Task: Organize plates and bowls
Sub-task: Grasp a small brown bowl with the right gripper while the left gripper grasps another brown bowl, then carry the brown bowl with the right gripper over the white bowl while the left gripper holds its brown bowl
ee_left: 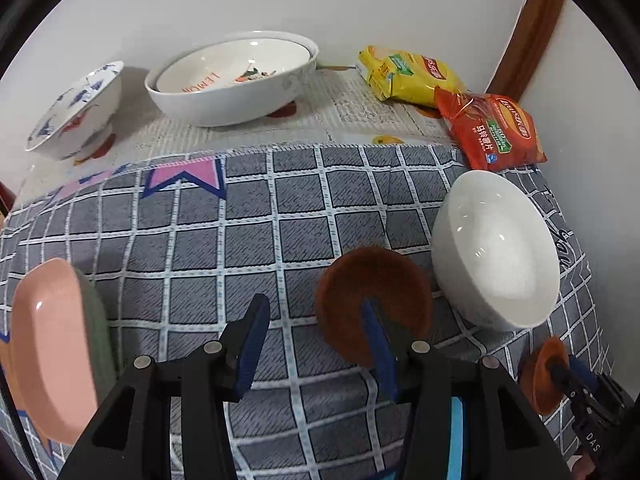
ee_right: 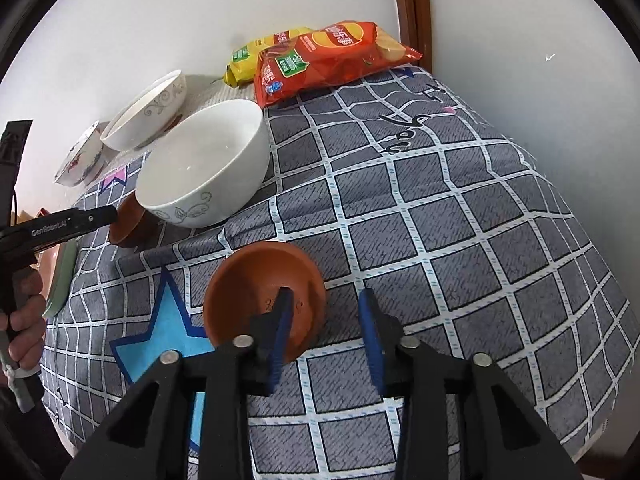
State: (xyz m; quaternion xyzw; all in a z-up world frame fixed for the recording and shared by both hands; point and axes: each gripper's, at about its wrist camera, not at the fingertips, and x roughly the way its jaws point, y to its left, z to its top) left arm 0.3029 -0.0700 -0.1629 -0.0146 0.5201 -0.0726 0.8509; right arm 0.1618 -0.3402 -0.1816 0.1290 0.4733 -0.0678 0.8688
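Over the checked cloth [ee_right: 440, 220]: both claws spread, left claw [ee_left: 316, 344] and right claw [ee_right: 326, 332] each straddling a brown saucer rim, unpinched; next, closing squarely.

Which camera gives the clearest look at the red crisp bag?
The right wrist view: the red crisp bag lies nearly full length, front facing. The left wrist view shows it smaller, near the frame's right edge.

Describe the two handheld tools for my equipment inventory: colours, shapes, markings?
Both match: the left tool and right tool have angular matte-black bodies with triangular cut-outs, round silver pins at the pivots, and two flat fingers faced with ribbed blue pads. Seen from the right wrist view, the left tool's side carries white "GenRobot.AI" lettering.
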